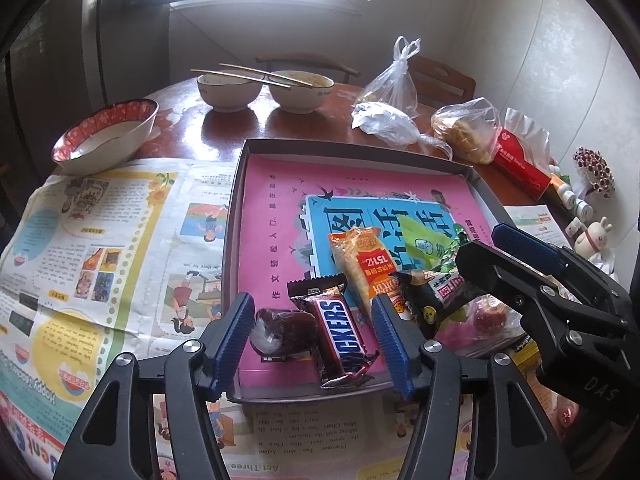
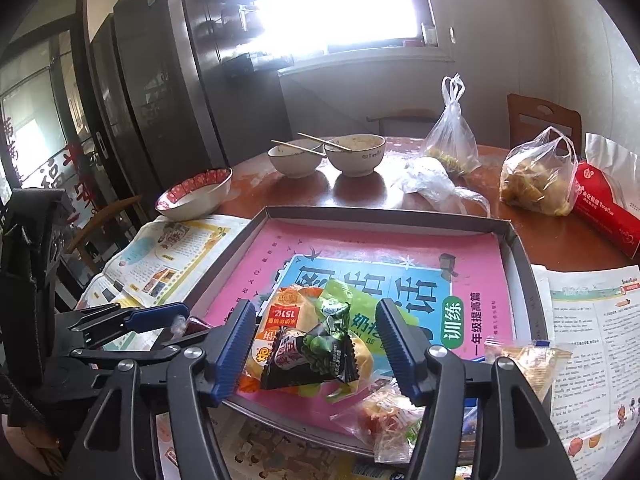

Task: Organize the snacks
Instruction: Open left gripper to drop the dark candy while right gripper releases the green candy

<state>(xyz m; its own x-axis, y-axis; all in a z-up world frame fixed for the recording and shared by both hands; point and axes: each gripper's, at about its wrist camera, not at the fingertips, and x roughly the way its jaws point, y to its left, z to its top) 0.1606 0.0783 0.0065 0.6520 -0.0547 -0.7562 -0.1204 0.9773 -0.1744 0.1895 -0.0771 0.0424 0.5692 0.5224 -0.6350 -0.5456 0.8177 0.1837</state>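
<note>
- Left wrist view: left tongs (image 1: 314, 334) partly open over near edge of the shallow box tray (image 1: 486, 196), pads gripping nothing
- Snickers bar (image 1: 340, 334) lies flat between the two blue pads, clear of both, closer to the right pad
- dark red wrapped sweet (image 1: 280, 330) just beside the Snickers bar on its left, also between the pads, close to the left pad; can't tell if it touches
- orange cracker packet (image 1: 362, 264) lies beyond the tongs tips, further into the tray, on the pink book cover (image 1: 272, 208) lining it
- right tongs (image 1: 486, 240) seen at right over the snack pile
- Right wrist view: right tongs (image 2: 316, 342) also partly open, holding nothing
- black and green triangular packet (image 2: 316, 354) sits between the pads on top of the pile, gap each side
- clear wrapped snack with red inside (image 2: 380, 416) lies below right pad at tray's near edge
- another clear wrapped snack (image 2: 532, 360) outside the tray on newspaper (image 2: 592, 340), right of the tongs
- bowls (image 2: 354, 156) at far side of worktop (image 2: 540, 236)
</note>
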